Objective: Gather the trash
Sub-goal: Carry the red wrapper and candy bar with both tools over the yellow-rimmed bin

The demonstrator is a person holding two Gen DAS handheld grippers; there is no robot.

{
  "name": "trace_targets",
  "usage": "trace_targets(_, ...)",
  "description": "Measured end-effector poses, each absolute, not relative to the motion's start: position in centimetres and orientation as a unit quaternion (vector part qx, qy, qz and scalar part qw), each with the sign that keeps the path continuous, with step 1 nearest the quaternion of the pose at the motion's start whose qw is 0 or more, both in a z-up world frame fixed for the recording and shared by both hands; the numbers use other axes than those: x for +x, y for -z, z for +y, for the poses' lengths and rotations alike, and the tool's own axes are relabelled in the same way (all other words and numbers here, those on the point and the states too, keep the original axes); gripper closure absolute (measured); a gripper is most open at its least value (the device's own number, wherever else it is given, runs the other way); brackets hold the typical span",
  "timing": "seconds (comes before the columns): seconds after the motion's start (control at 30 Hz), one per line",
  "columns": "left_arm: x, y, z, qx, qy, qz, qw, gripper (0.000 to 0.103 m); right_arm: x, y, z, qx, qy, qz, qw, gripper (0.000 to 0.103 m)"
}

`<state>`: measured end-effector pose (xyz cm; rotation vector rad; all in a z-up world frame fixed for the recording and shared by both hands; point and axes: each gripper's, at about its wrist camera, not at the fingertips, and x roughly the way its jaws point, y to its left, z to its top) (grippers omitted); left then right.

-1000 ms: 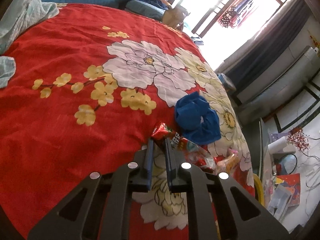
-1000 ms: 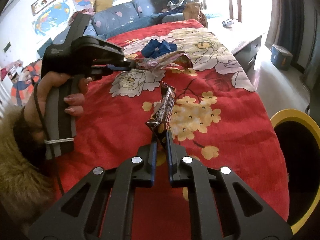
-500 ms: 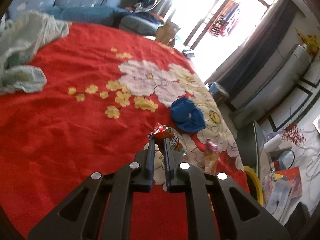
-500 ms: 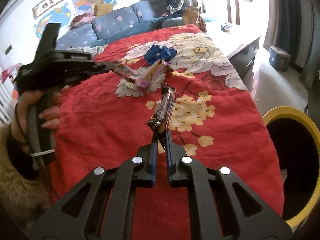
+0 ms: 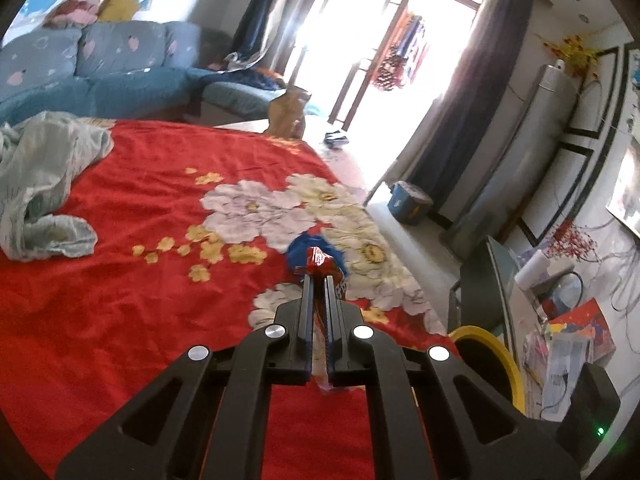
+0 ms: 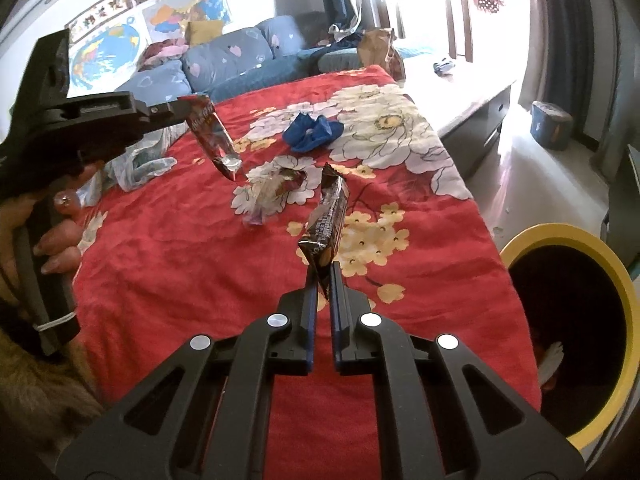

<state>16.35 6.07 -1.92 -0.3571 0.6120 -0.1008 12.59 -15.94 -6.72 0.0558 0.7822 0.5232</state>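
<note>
The red wrapper (image 5: pixel 319 261) sits pinched between the fingers of the left gripper (image 5: pixel 317 280); its crumpled top pokes out just past the fingertips, and the rest runs back down the narrow gap between them. In the right wrist view the same wrapper (image 6: pixel 211 136) hangs from the left gripper (image 6: pixel 180 109), held up in the air above the red cloth (image 6: pixel 200 248), its clear lower end pointing down.

The dark wrapper (image 6: pixel 326 220) is clamped by its lower end in the right gripper (image 6: pixel 323 276), whose fingers are pressed against it from both sides. It stands up and away from the fingertips, tilted a little to the right, clear of the cloth.

A third wrapper (image 6: pixel 276 188), clear and crumpled with red print, lies loose on the cloth, on a white printed flower, between the two held wrappers and beyond the right gripper's tips.

A blue cloth bundle (image 6: pixel 312 132) lies farther back on the flowers; in the left wrist view it (image 5: pixel 298 249) shows just behind the red wrapper. A pale green cloth (image 5: pixel 40 184) lies crumpled at the left side of the red cloth.

A yellow-rimmed bin (image 6: pixel 624 280) stands at the right of the red cloth, near the right gripper, with a dark inside. Its rim (image 5: pixel 500 356) shows also in the left wrist view. A blue sofa (image 5: pixel 100 64) stands behind.
</note>
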Motion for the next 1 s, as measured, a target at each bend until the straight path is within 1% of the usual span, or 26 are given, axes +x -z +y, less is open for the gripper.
trace_targets(0.23, 15.5, 0.9, 3.6, -0.159, 0.081, 0.296, 0.938, 0.098, 12.5, 6.1, -17.0, 0.031, -0.241, 0.368, 0.897, 0.100)
trace_targets(1.0, 14.9, 1.1, -3.0, -0.110, 0.150, 0.308, 0.933, 0.098, 12.8, 5.6, -23.8, 0.064, -0.170, 0.363, 0.914, 0.100)
